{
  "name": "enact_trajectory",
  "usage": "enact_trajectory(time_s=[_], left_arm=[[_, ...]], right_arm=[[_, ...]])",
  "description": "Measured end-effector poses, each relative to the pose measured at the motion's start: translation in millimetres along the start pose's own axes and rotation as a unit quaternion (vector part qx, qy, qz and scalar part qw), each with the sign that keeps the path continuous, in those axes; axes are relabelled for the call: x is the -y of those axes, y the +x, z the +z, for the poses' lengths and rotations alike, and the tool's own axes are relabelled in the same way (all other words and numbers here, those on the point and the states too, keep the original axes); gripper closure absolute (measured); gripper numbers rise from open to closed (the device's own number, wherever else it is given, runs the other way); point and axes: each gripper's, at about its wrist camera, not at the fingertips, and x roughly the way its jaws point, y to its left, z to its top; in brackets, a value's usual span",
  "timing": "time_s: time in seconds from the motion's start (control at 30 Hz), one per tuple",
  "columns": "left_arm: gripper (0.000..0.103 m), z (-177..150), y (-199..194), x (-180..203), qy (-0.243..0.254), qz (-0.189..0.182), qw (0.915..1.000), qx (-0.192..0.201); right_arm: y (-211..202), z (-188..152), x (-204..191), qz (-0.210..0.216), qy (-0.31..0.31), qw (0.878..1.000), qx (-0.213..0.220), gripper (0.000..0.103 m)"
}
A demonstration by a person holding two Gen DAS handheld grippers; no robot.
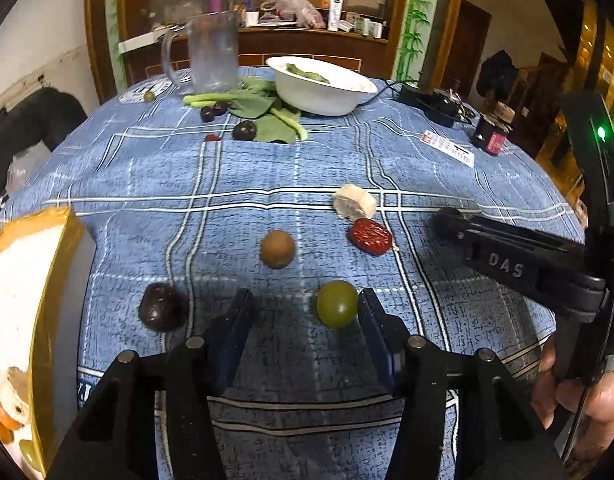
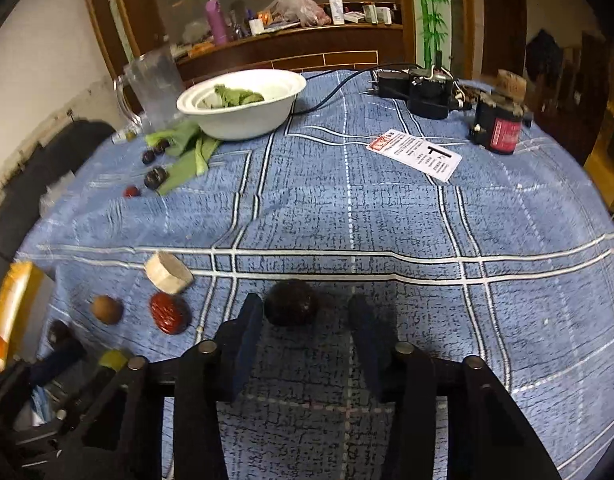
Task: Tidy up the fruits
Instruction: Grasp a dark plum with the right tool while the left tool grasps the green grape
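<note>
Closest in, the left gripper [image 1: 305, 308] hangs low over the blue plaid tablecloth [image 1: 267, 168] with its two dark fingers spread wide. A green grape [image 1: 337, 303] sits between them, pressed up against the inner face of the right finger, though I cannot tell whether it truly touches; the left finger stands well clear of it. Just outside that left finger lies a dark plum [image 1: 161, 306]. At the far left edge is a yellow-rimmed tray [image 1: 57, 280] with orange slices and pale pieces in it.

The right gripper [image 2: 305, 314] is likewise spread wide, and a dark round fruit [image 2: 291, 302] rests on the cloth between its fingertips, nearer the left finger, with a clear gap to the right one. From the left camera that tool comes in low from the right, and the person's hand [image 1: 579, 392] is wrapped around its handle.

A little farther out lie a brown round fruit [image 1: 278, 249], a wrinkled red date [image 1: 370, 236] and, just behind the date, a pale cut chunk [image 1: 354, 201].

Toward the back of the table, more small dark fruits [image 1: 244, 130] sit beside green leaves [image 1: 263, 108], a white bowl [image 1: 323, 92] and a clear plastic pitcher [image 1: 213, 54].
</note>
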Motion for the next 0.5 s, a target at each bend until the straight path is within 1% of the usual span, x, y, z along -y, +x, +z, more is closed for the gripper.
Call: enact_trajectory(time_s=[0.03,0.1,0.17,0.2,0.23,0.3,0.4,0.47,0.5], left_arm=[[0.052,-0.5,1.4,2.2,0.005,-0.001,1.0,-0.002],[0.062,-1.4,2.7,6.1,0.016,-0.008,0.9998,-0.006],[0.083,-1.9,0.6,11.5,0.027,-0.021,0.9994,-0.006],[0.084,-2.2,-0.9,13.3,0.03,-0.024,0.9993,-0.004],[0.084,-3.4,-2.1,15.4,0.036,-0.018,0.9992,-0.002],[0.084,-5.7,-3.3,13.3,0.031,-0.023,0.9993,-0.001],[0.084,-6.0,-5.5,2.0,0.002,-0.047,0.9989,0.0],[0.084,-7.1,-7.3,-5.9,-0.016,-0.054,0.9984,0.002],[0.084,-7.7,-7.8,-6.8,-0.019,-0.055,0.9983,0.002]], right_arm=[[0.1,-0.3,-1.3,0.0,-0.004,1.0,0.0,0.062],[0.0,-1.0,-4.4,0.002,-0.012,1.0,-0.001,0.073],[-0.4,-2.2,-7.7,0.004,-0.015,1.0,-0.002,0.077],[-1.1,-2.9,-9.4,0.001,-0.019,1.0,0.0,0.077],[-2.1,-3.4,-10.3,0.001,-0.019,1.0,0.001,0.077],[-3.4,-3.6,-9.6,0.013,-0.013,1.0,0.001,0.077],[-10.1,-4.0,-6.2,0.028,-0.001,1.0,0.009,0.077],[-14.6,-3.7,-3.4,0.041,0.01,0.999,0.014,0.077],[-17.2,-3.4,-0.4,0.054,0.019,0.998,0.016,0.077]])
